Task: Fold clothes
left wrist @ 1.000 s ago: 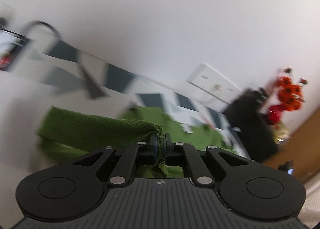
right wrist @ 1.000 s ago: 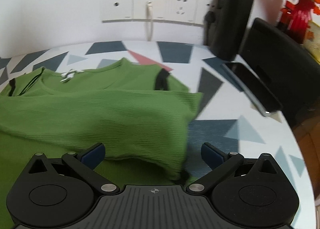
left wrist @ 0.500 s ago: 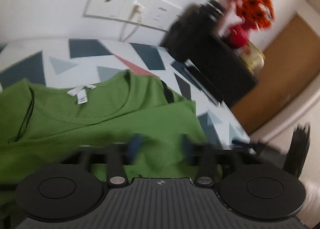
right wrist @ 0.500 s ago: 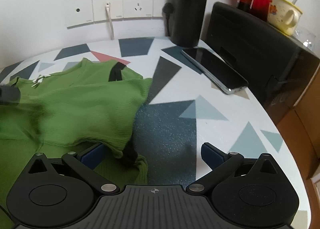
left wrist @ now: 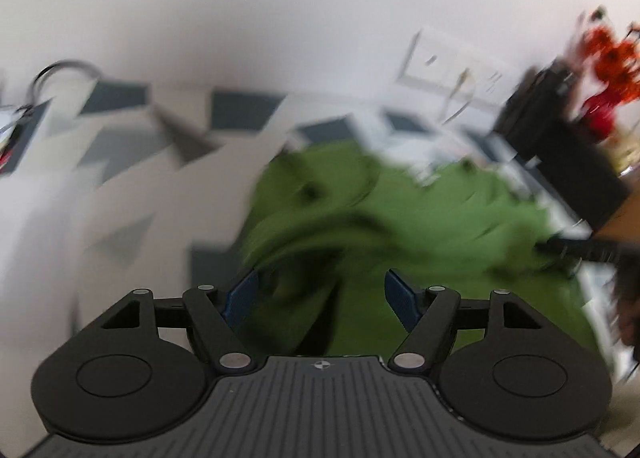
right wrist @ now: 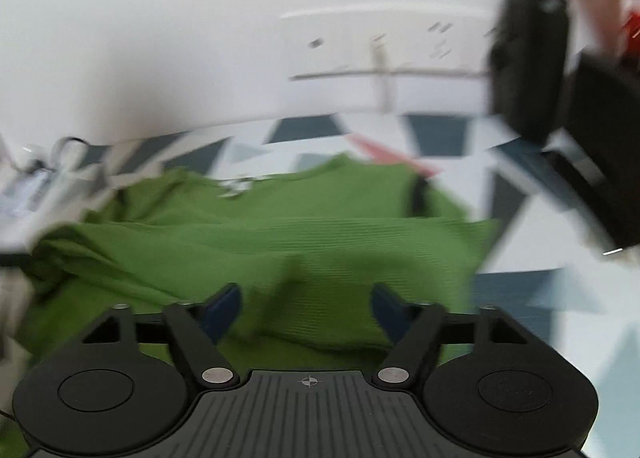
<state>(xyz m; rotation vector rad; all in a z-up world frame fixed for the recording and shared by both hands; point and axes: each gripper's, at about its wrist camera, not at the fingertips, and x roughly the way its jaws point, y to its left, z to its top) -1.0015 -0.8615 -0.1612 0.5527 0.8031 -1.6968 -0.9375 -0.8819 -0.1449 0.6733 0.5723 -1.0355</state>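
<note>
A green ribbed top (right wrist: 320,234) lies on the patterned table (right wrist: 532,282), with its lower part folded up over the body and the white neck label toward the wall. It also shows, blurred, in the left wrist view (left wrist: 420,226). My left gripper (left wrist: 322,292) is open and empty, just above the cloth's left part. My right gripper (right wrist: 306,304) is open and empty over the folded layer. Both views are motion-blurred.
A black flask (right wrist: 528,54) and a black box (right wrist: 604,146) stand at the table's back right by the wall sockets (right wrist: 384,42). Red-orange flowers (left wrist: 608,62) sit behind the box. A cable and small items (right wrist: 36,182) lie at the far left.
My left gripper let go of the green hem it held a second ago and opened. Both grippers have swung leftward across the top, which now lies folded over.
</note>
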